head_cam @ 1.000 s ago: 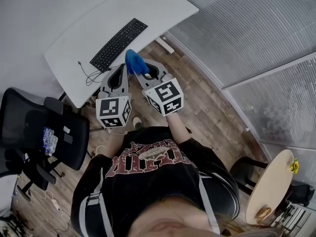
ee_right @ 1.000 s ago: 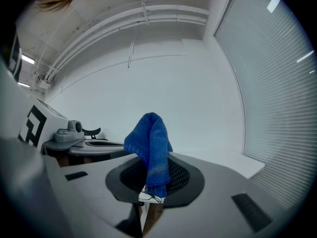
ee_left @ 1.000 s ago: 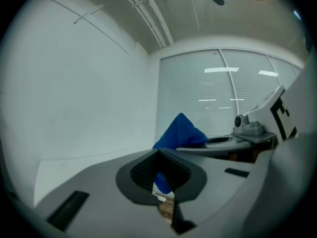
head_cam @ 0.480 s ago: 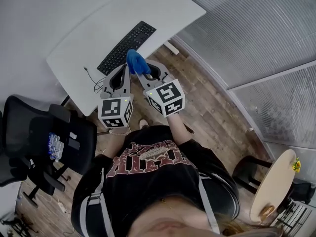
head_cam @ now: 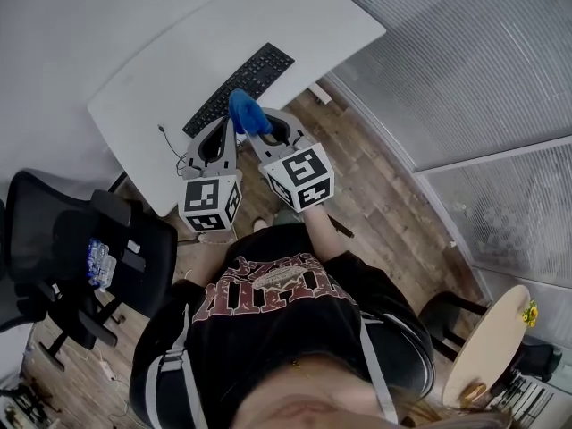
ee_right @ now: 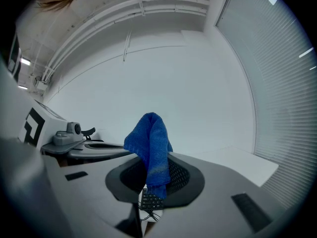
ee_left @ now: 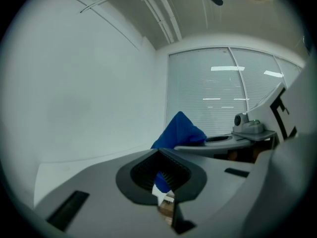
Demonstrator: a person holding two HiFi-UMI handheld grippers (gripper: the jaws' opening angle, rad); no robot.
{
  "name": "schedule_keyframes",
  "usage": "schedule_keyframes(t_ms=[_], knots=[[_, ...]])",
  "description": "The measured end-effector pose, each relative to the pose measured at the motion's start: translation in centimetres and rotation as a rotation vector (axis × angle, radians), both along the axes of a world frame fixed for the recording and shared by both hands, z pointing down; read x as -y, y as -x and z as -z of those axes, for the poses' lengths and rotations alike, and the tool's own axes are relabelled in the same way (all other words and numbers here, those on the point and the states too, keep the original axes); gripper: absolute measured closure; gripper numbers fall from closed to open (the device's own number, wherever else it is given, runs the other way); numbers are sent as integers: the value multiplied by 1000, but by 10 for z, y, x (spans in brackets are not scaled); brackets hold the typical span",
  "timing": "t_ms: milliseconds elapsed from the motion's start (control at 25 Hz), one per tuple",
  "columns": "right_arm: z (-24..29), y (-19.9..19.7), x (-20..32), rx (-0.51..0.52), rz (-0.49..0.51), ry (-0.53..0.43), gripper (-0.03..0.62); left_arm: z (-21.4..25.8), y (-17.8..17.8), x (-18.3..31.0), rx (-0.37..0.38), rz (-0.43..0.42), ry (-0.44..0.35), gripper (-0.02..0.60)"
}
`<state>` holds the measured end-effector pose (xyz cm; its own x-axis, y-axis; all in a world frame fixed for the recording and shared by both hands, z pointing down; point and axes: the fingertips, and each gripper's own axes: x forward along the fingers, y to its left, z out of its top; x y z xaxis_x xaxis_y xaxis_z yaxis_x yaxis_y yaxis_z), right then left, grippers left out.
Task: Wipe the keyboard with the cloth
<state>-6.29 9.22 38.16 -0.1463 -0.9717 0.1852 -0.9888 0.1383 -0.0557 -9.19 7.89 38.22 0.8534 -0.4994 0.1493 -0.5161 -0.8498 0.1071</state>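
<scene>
A black keyboard (head_cam: 239, 86) lies slantwise on the white desk (head_cam: 170, 52), ahead of both grippers. My right gripper (head_cam: 254, 125) is shut on a blue cloth (head_cam: 245, 111), which sticks up from its jaws above the desk's near edge. In the right gripper view the cloth (ee_right: 151, 150) hangs folded over the closed jaws, and a bit of the keyboard (ee_right: 150, 200) shows below them. My left gripper (head_cam: 221, 127) is held right beside it, on its left, shut with nothing in it. In the left gripper view the cloth (ee_left: 179, 129) rises just beyond the jaws.
A black office chair (head_cam: 80, 248) stands left of the person, close to the desk's corner. A thin cable (head_cam: 172, 143) trails off the desk edge. A frosted glass wall (head_cam: 465, 79) runs along the right. A small round table (head_cam: 487, 342) is at the lower right, on wood flooring.
The desk and keyboard have slid slightly right and down in the head view. Both grippers stay side by side, the cloth still clamped in the right one.
</scene>
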Motion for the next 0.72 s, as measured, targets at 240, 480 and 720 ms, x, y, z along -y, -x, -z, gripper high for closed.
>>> schedule_keyframes(t_ms=[240,480,720], knots=[[3,-13,36,-9,66,8,530,2,-15,34,1,59,6,546],[2,-43,57,-12,125,14,530,1,-44,55,-5,121,9,546],[6,-72,70,-21,185,4,530,3,-73,65,-2,175,2,546]])
